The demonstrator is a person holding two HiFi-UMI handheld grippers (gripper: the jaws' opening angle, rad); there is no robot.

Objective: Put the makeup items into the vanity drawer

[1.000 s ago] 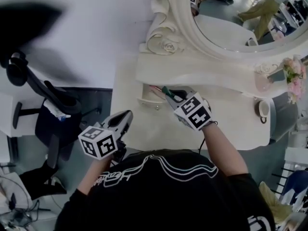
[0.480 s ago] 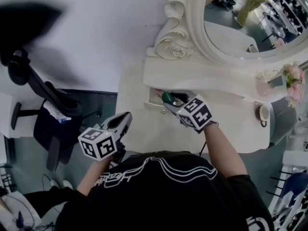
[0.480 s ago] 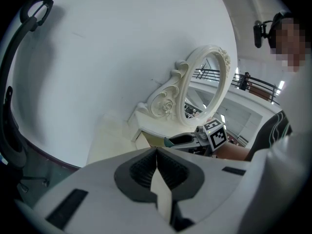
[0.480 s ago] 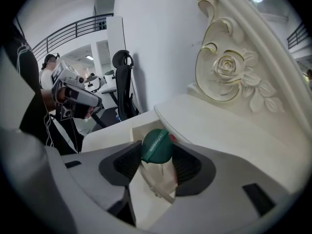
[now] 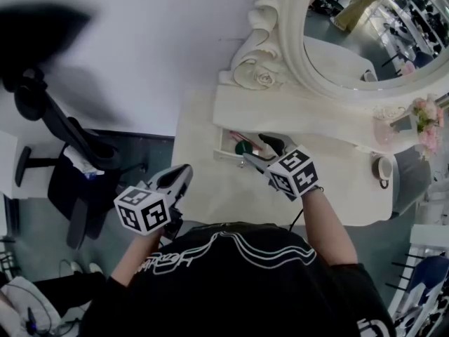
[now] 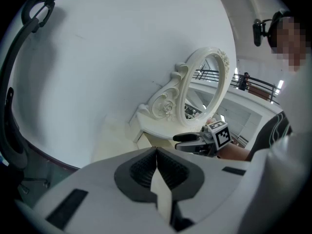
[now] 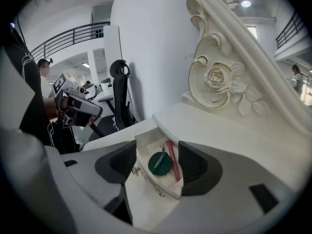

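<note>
In the head view, the small drawer is seen pulled out from the raised tier under the mirror. A round green compact lies inside it, with a slim pink stick behind the compact, on the mirror side of the drawer. The right gripper is held just over the drawer's open end. The left gripper is kept well short of the drawer, off the front edge of the vanity top.

In the left gripper view, the left gripper's jaws are seen pressed together with nothing between them. The drawer is hidden behind the right gripper.

In the right gripper view, the right gripper's jaws have just been opening and stand wide apart. The compact is framed between them but lies down in the drawer, touched by neither pad. The stick lies just beside the compact, toward the drawer's back wall. No other contents can be made out.

The compact is judged light, stiff and smooth-lidded, so it is best taken across its rim. The stick is judged light and prone to rolling, so it is best pinched mid-length.
</note>
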